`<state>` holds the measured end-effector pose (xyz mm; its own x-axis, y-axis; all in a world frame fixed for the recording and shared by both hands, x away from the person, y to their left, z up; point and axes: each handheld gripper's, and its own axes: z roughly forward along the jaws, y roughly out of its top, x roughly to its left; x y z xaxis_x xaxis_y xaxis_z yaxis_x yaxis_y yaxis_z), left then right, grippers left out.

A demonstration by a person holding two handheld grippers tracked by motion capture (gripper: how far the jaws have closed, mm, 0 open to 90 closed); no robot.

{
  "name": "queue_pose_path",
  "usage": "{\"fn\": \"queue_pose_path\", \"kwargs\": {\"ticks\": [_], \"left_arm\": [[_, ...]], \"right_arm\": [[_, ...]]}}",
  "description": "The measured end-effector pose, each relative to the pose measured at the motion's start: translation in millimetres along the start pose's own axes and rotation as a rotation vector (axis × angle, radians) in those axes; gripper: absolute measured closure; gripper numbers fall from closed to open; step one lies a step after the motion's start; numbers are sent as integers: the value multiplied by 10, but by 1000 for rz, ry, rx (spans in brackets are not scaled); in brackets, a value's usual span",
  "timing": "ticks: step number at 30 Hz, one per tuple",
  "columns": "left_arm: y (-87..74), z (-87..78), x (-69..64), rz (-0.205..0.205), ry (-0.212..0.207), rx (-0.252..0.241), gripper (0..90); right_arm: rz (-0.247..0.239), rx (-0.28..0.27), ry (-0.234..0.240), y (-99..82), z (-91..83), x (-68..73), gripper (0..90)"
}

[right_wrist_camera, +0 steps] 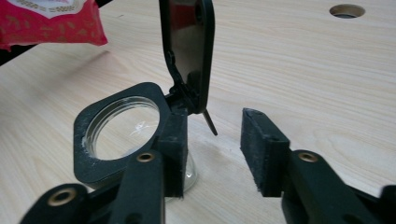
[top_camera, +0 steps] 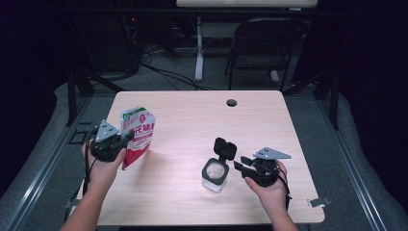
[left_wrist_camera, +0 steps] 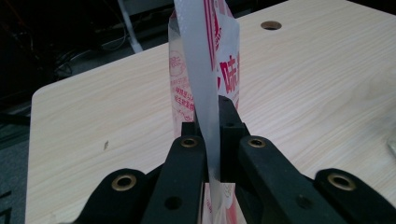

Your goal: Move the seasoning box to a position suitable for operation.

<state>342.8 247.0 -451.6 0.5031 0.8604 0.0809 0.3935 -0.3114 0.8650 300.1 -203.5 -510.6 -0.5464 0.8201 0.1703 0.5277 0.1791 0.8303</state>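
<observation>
From the high view I see both my hands at the near edge of the wooden surface (top_camera: 192, 110). My left gripper (top_camera: 111, 142) is closed on the edge of a red-and-white pouch (top_camera: 137, 134) and holds it upright, off the surface. The left gripper view shows what the high view does not: the thin clear seam of the pouch (left_wrist_camera: 205, 93) passes straight btw. the two pads, pinched tight, and the pouch body rises in front of the gripper.

Writing: red Chinese characters on the white part of the pouch, one big character visible just right of the seam in the left gripper view; small print under a round logo I cannot read.

My right gripper (top_camera: 246, 166) stands open, nothing pressed btw. the pads. The right gripper view shows a clear jar with black rim (right_wrist_camera: 121, 128) just in front of its one pad (right_wrist_camera: 173, 149), touching or nearly, I cannot tell which. The hinged black lid (right_wrist_camera: 189, 46) stands up, open, beyond the gap. In the high view the jar (top_camera: 215, 172) is just left of this gripper, well apart from the pouch.
</observation>
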Motion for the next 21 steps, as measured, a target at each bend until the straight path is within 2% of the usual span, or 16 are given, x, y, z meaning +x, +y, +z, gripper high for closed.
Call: {"fn": "queue_pose_path", "kwargs": {"ticks": [3,6,11,12,13,21], "left_arm": [[33,8,-54,11,-16,-5,900],[51,31,-117,16,-33,-10,900],[71,88,-242,25,-80,-14,900],[76,101,-272,28,-89,-15,900],[81,113,-303,33,-98,-16,900],[121,206,-575,65,-172,-18,900]], "right_arm": [[-24,6,-8,3,-6,5,668],[-55,-12,-27,1,-5,11,669],[-63,-29,-21,7,-25,7,670],[-60,-32,-12,9,-28,6,670],[-31,-45,6,9,-35,6,669],[22,-26,10,-17,-22,-39,660]]}}
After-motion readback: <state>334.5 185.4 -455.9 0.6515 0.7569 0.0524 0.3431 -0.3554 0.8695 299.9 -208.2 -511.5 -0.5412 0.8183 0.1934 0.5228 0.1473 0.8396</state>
